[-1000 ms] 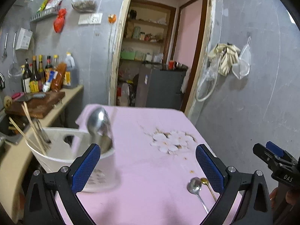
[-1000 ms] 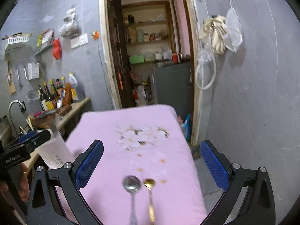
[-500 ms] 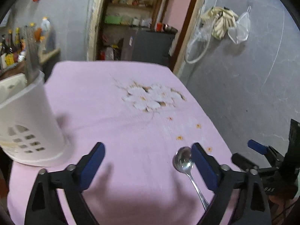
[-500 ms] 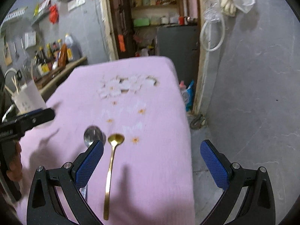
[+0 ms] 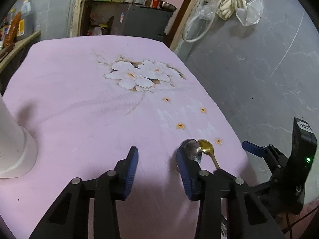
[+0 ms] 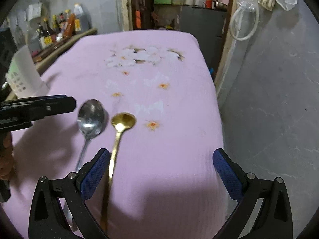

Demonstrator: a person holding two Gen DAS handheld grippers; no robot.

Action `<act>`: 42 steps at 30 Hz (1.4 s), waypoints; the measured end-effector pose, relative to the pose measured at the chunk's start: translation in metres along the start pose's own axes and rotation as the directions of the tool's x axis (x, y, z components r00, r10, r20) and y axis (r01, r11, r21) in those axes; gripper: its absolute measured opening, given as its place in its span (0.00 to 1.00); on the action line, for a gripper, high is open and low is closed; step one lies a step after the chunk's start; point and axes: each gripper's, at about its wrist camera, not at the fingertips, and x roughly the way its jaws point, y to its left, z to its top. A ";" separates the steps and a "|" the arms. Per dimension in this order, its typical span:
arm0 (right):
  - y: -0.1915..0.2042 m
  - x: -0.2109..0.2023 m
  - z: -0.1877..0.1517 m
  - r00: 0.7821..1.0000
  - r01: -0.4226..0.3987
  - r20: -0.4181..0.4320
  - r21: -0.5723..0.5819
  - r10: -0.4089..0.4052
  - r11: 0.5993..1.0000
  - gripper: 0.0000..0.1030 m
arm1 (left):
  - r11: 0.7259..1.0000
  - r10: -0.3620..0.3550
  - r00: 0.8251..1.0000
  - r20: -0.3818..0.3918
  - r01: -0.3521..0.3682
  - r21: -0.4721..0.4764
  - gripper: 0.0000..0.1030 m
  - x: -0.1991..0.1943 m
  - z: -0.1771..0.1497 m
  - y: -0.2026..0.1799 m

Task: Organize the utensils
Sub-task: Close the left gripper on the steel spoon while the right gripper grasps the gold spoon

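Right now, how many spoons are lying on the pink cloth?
2. The silver spoon lies left, the gold spoon right beside it, near the cloth's right edge. More utensils may be hidden inside the white holder.

- Worktop [image 6: 179, 159] cloth: pale pink, white blossom print, small orange flower dots.
- One spoon [image 6: 90, 117] silver, mirror-bright; other spoon [image 6: 121, 123] gold.
- Utensil holder [image 6: 26, 73]: white.
- Each tool black-framed with blue pads [image 6: 93, 174].
- Wall [image 6: 269, 79]: grey, mottled.
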 end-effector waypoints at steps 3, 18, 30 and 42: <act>-0.009 -0.004 -0.001 0.998 0.063 0.007 0.028 -0.063 0.998 0.98 | 1.000 -0.005 1.000 -0.010 0.005 0.012 0.35 0.003 0.001 -0.003; -0.029 0.005 0.005 0.998 -0.056 0.026 0.021 0.055 0.998 0.75 | 0.994 -0.053 0.994 -0.095 0.061 0.090 0.21 0.024 0.006 -0.020; -0.032 0.020 0.032 0.987 -0.161 0.010 -0.065 0.162 0.985 0.54 | 0.994 -0.054 0.994 -0.100 0.063 0.091 0.10 0.027 0.009 -0.024; -0.038 0.020 0.035 0.987 -0.153 -0.042 -0.011 0.153 0.988 0.34 | 0.993 0.015 0.998 -0.061 -0.007 0.122 0.05 0.018 0.009 -0.032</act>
